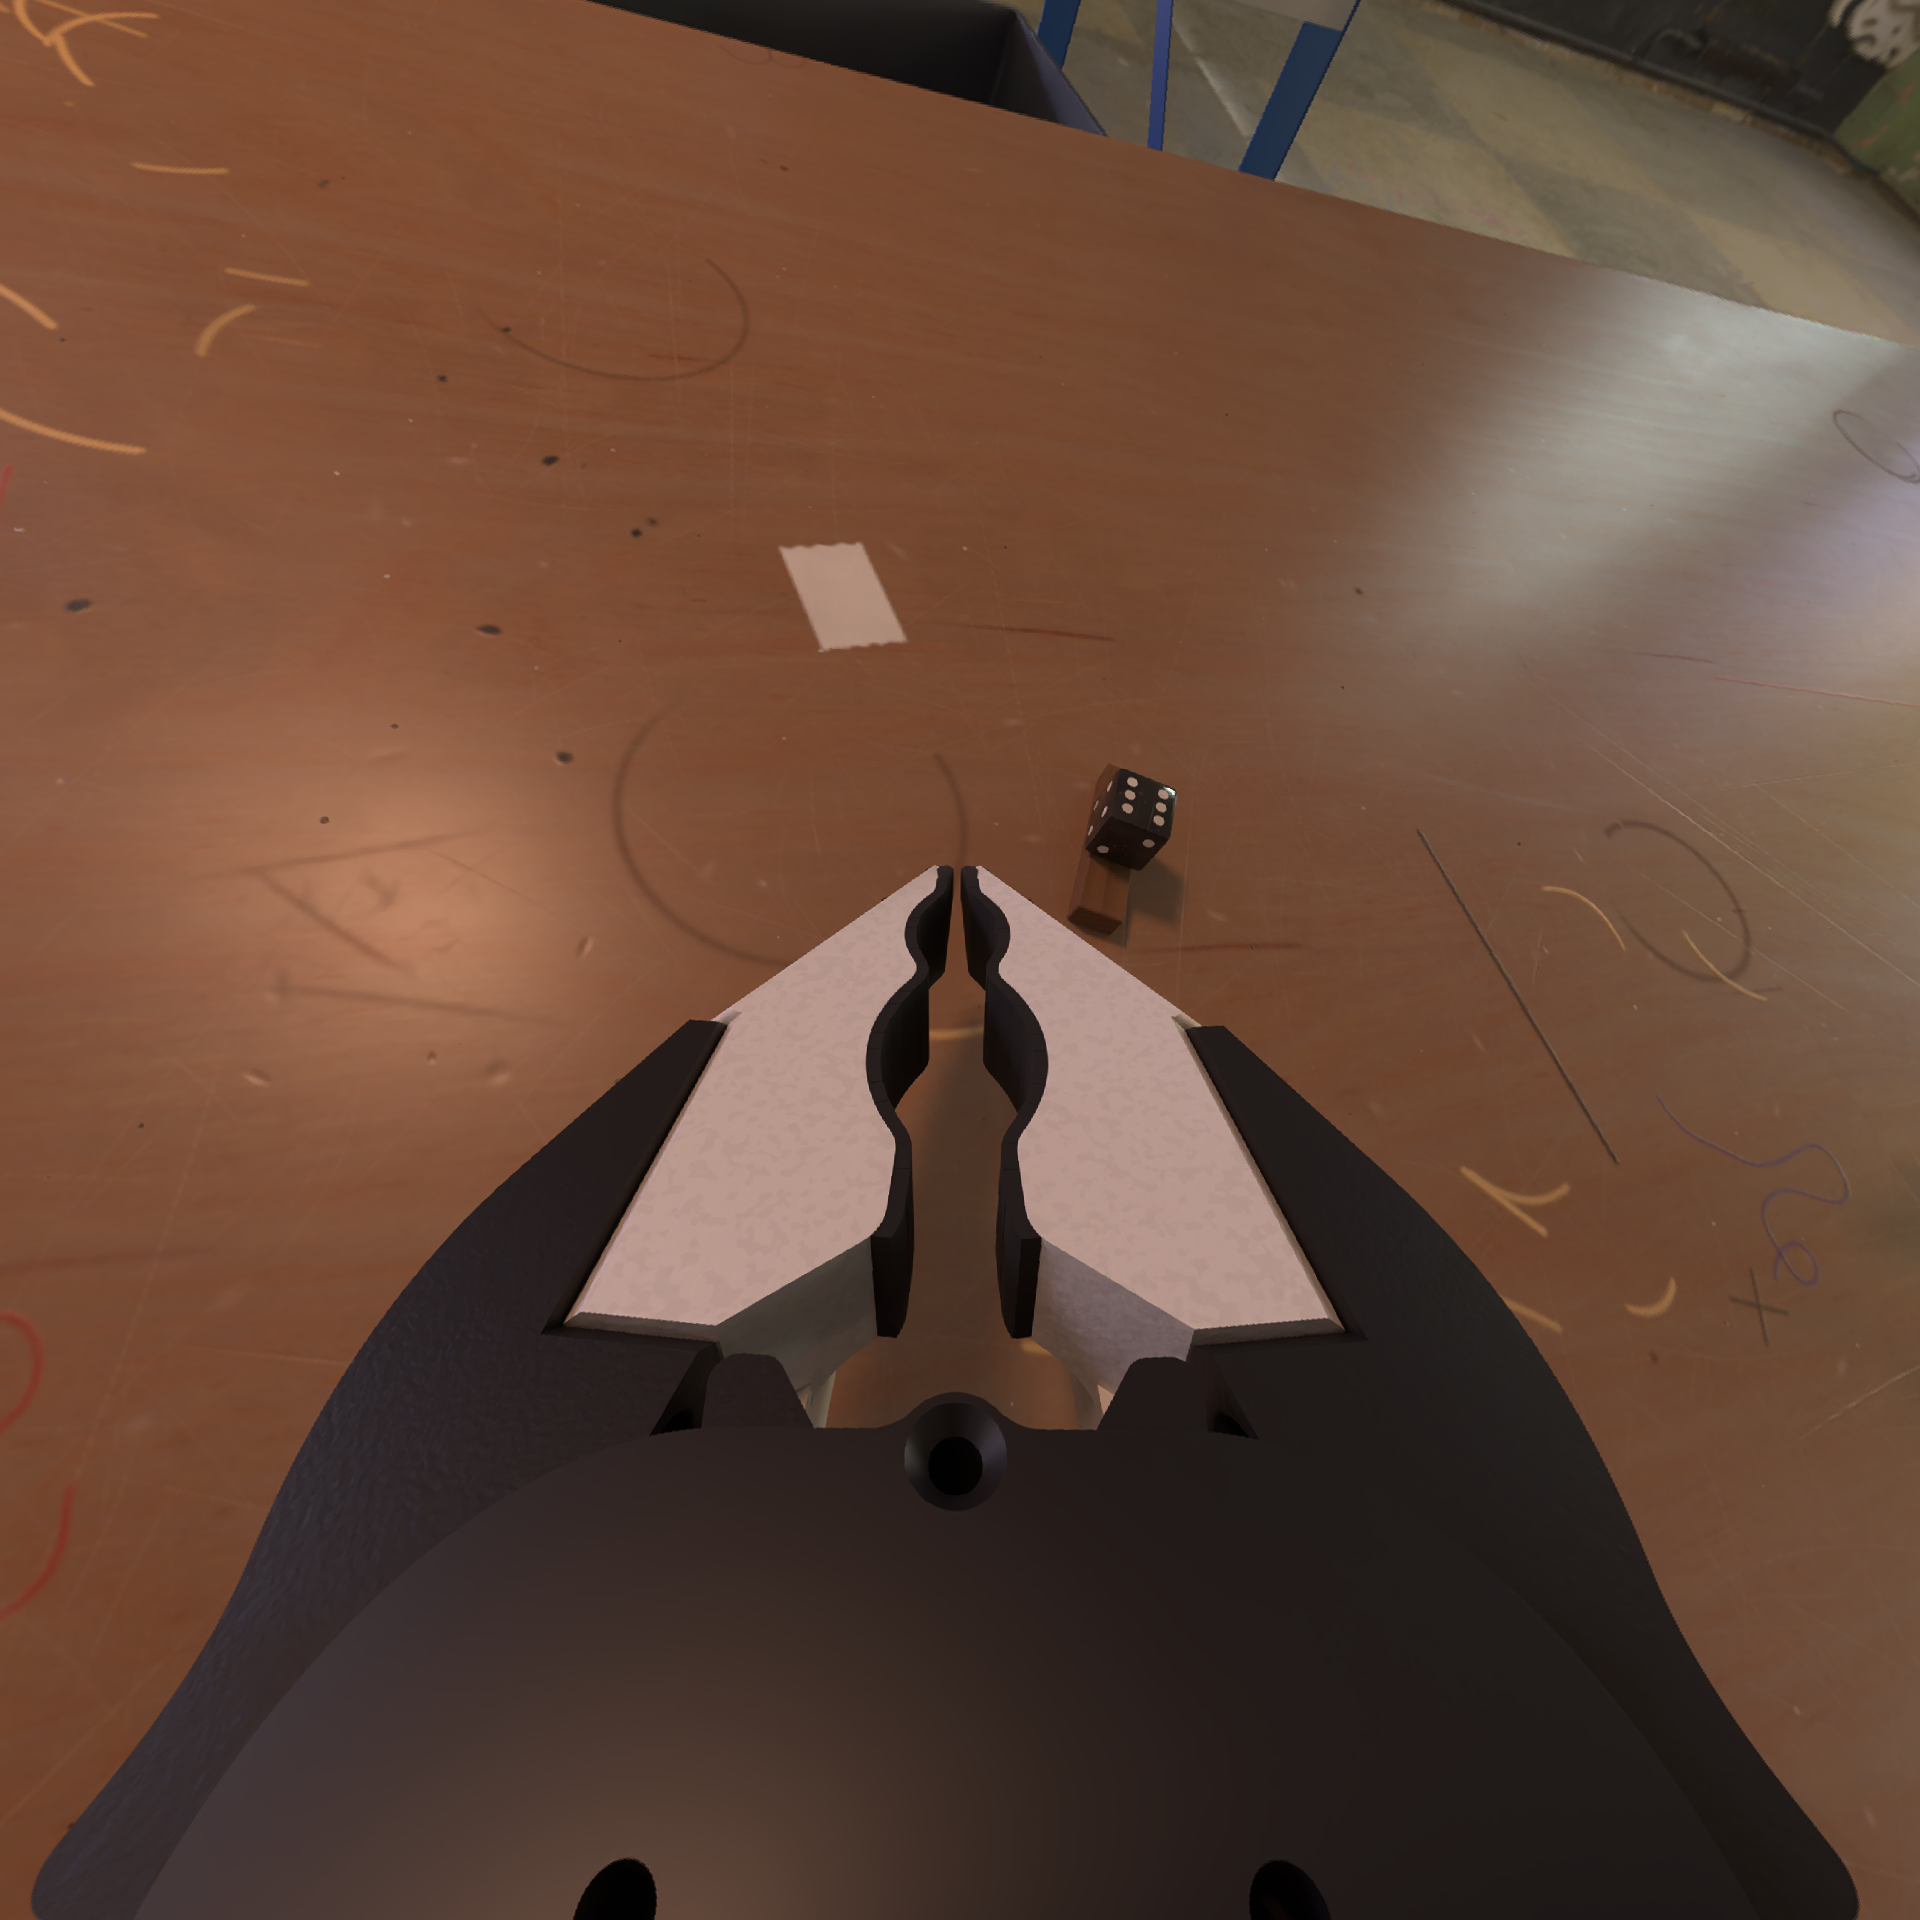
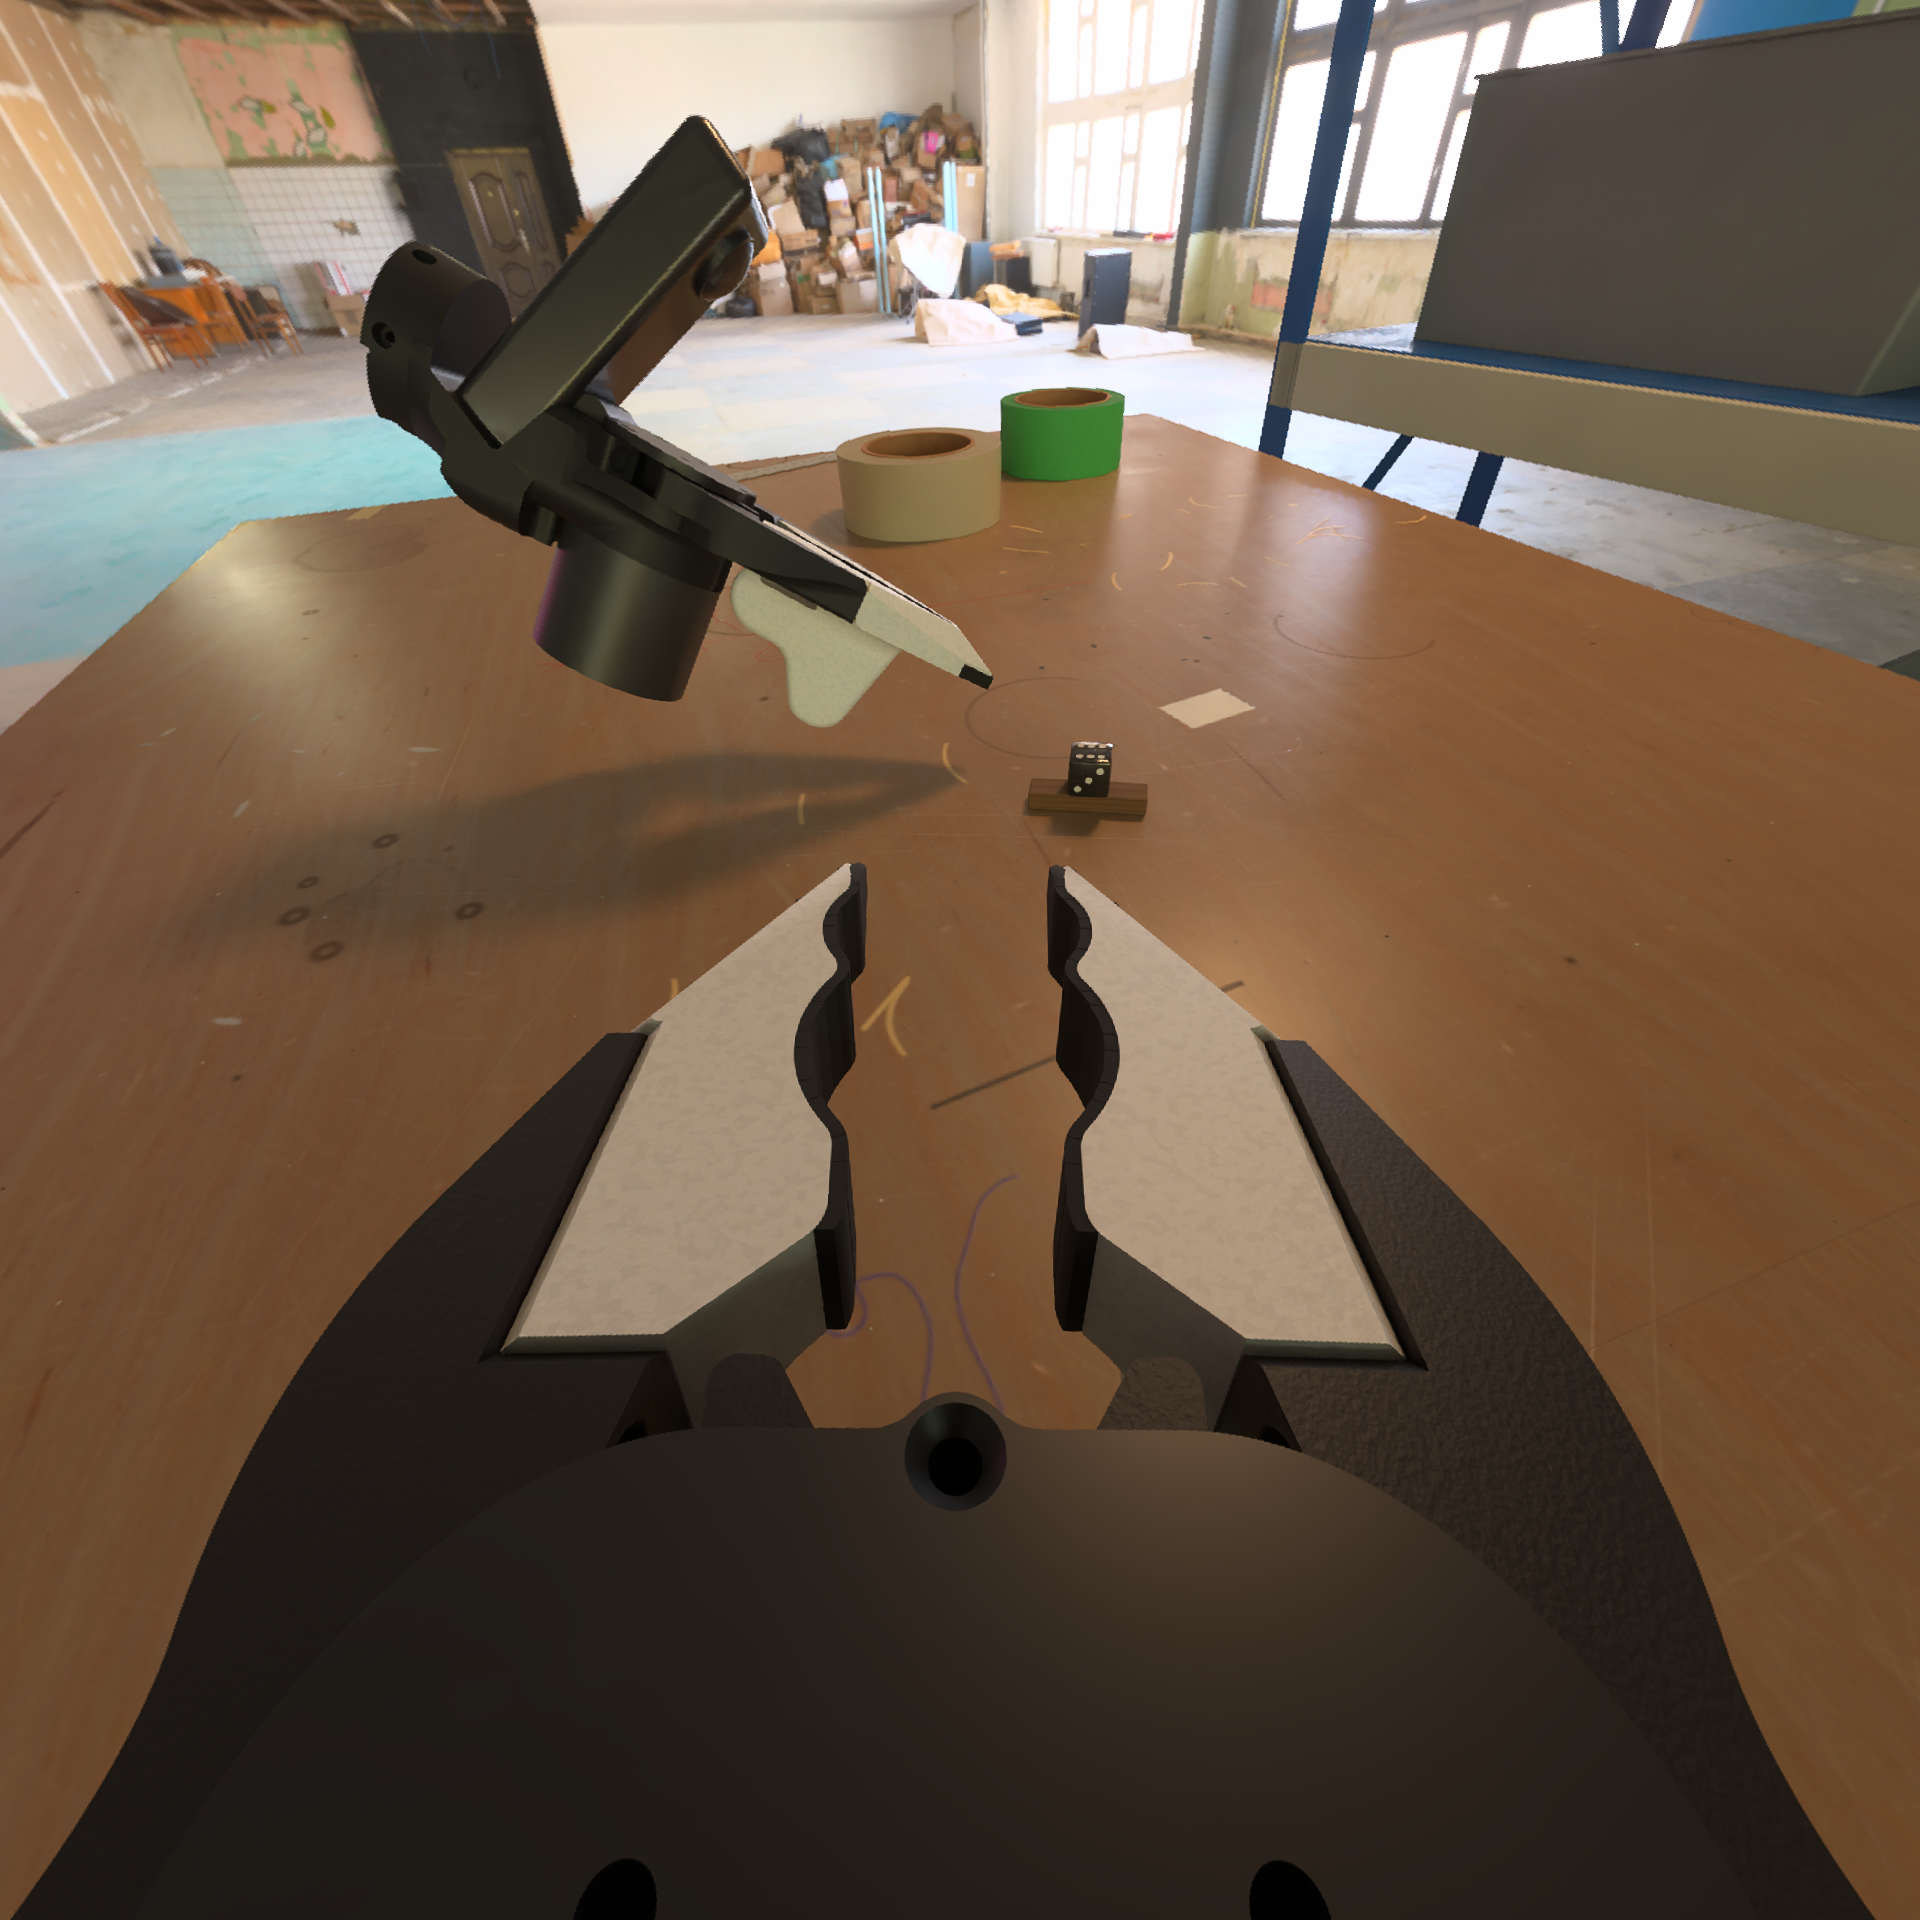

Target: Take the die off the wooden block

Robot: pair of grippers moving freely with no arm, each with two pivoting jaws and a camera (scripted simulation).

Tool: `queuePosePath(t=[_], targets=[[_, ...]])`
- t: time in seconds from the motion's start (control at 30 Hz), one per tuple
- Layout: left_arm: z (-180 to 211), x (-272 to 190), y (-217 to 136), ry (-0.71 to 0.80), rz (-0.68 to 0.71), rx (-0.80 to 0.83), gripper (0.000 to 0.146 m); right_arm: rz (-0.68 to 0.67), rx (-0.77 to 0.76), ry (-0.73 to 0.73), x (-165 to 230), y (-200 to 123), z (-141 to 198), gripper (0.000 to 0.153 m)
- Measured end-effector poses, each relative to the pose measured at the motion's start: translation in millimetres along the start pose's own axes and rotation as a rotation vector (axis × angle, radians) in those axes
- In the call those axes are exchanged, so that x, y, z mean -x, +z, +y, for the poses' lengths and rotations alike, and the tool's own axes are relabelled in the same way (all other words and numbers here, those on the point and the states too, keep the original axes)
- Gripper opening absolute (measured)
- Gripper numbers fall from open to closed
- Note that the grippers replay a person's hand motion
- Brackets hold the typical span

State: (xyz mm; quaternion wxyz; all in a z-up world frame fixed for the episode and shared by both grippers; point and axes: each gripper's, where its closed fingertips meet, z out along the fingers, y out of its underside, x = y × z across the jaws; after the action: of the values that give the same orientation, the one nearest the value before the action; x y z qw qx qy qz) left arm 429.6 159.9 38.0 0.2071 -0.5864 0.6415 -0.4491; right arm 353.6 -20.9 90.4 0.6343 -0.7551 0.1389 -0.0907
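Die (image 2: 1090,770) — black with white pips, sitting on top of the wooden block (image 2: 1087,801), a small dark slab lying flat on the scuffed brown table (image 2: 1455,935). Nothing has touched it yet; the lift is not begun.

Your right gripper (image 2: 956,883) hovers short of the block with its jaws parted and nothing between them, lined up a little to the left of the die. Your left gripper (image 1: 956,878) hangs above the table with the jaws nearly together, only a sliver of gap at the tips, holding nothing; in the right wrist view it is tilted nose-down, tips near the die but clear of it.

Risks, as judged from here:
- Die is small and the block is low. Come in too low and the fingers are likely to catch the block and drag both together — the die may tumble off on its own.
- Off-centre approach: one finger could meet the die first and push it sideways off the top.
- Left gripper sits close to the approach path; the two could collide if both move in.
- Block is light-looking and unheld, so a squeeze that clips it may lift it too.

Two tape rolls, tan (image 2: 918,484) and green (image 2: 1062,433), stand well apart at the far end.
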Motion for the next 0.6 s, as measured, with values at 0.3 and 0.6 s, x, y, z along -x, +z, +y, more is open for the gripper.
queuePosePath(t=[0.3, 0.6], targets=[[0.6, -2.6, 0.6, 0.012, 0.013, 0.007, 0.002, 0.0, 0.0, -0.001, -1.2, 0.9, -0.1, 0.035], [6.8, -17.5, 5.5, 0.128, 0.044, 0.056, 0.007, -0.001, 0.002, 0.0, -2.6, 2.2, 0.2, 0.035]])
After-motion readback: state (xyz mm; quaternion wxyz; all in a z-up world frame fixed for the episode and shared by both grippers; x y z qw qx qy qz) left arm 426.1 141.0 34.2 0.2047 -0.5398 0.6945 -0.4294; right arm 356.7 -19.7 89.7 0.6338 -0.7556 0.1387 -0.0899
